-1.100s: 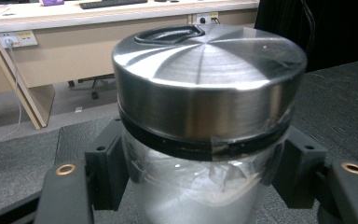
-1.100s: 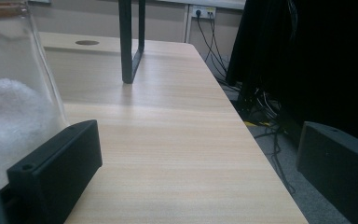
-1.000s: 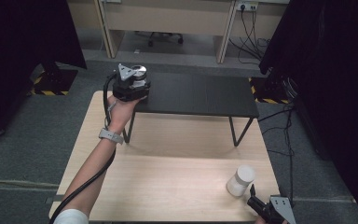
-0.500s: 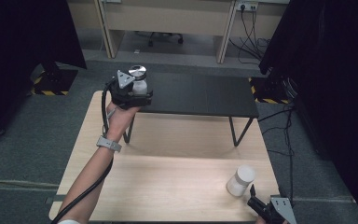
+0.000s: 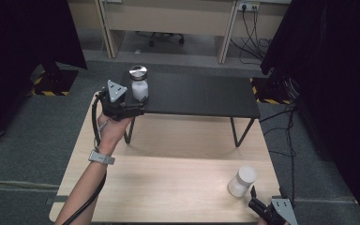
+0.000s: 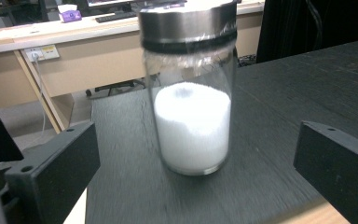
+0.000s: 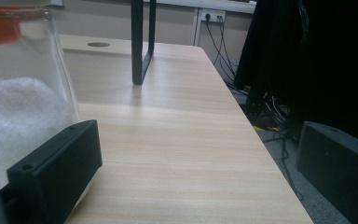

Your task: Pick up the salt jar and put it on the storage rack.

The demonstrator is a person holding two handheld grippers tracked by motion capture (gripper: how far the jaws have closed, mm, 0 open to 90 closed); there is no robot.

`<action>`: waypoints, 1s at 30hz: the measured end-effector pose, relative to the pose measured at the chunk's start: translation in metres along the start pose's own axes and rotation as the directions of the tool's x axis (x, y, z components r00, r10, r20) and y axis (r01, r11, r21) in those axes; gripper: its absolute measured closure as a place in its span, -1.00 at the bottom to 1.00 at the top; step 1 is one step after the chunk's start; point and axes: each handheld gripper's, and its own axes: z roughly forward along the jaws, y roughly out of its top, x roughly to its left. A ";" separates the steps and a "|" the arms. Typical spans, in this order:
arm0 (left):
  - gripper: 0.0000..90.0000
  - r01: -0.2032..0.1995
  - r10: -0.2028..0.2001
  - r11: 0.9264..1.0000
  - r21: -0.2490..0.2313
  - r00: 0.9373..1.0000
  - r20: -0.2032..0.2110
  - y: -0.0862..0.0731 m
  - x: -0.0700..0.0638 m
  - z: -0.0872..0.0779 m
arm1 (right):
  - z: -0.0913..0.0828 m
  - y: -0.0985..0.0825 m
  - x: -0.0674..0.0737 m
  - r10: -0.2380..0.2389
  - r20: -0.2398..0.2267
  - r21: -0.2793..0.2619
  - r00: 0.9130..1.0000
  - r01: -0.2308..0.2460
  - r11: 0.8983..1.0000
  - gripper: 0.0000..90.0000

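A glass jar (image 5: 139,83) with a steel lid, half full of white powder, stands upright on the black raised shelf (image 5: 201,96) near its left end. My left gripper (image 5: 130,104) hangs just in front of it, off the shelf's left front corner. Its jaws have just been opening and now stand wide. In the left gripper view the jar (image 6: 191,102) stands free ahead of the jaws, touching neither. A second, white-lidded jar (image 5: 242,182) sits on the wooden table (image 5: 168,187) at the front right. My right gripper (image 5: 258,205) is open just behind it, with the jar (image 7: 18,116) beside its left jaw.
The shelf stands on thin black legs (image 5: 236,133) over the back half of the table. Dark curtains hang on both sides. Cables (image 5: 286,140) run along the floor off the table's right edge. A desk with wall sockets (image 5: 246,6) stands behind.
The left gripper has let go of the steel-lidded jar and drawn back toward the person and to the left. The jar stays on the shelf. The right gripper has not moved.
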 end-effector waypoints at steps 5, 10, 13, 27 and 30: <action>-1.00 0.021 -0.021 1.000 -0.012 1.000 -0.007 -0.014 0.002 -0.020 | 0.000 0.001 -0.001 -0.010 -0.008 0.005 1.000 0.010 1.000 -0.99; -1.00 0.048 -0.049 0.999 -0.023 0.999 -0.005 -0.027 0.006 -0.038 | 0.000 0.001 -0.001 -0.015 -0.012 0.005 1.000 0.015 1.000 -0.99; -1.00 0.060 -0.060 0.998 -0.023 0.998 -0.004 -0.035 0.009 -0.046 | 0.000 0.001 -0.001 -0.020 -0.013 0.008 1.000 0.021 1.000 -0.99; -1.00 0.092 -0.092 0.996 0.010 0.996 -0.019 -0.080 0.015 -0.067 | 0.001 0.002 -0.002 -0.027 -0.018 0.011 0.999 0.027 1.000 -0.99; -1.00 0.101 -0.100 0.994 0.032 0.994 -0.039 -0.089 0.014 -0.069 | 0.001 0.002 -0.002 -0.028 -0.019 0.012 0.999 0.028 1.000 -0.99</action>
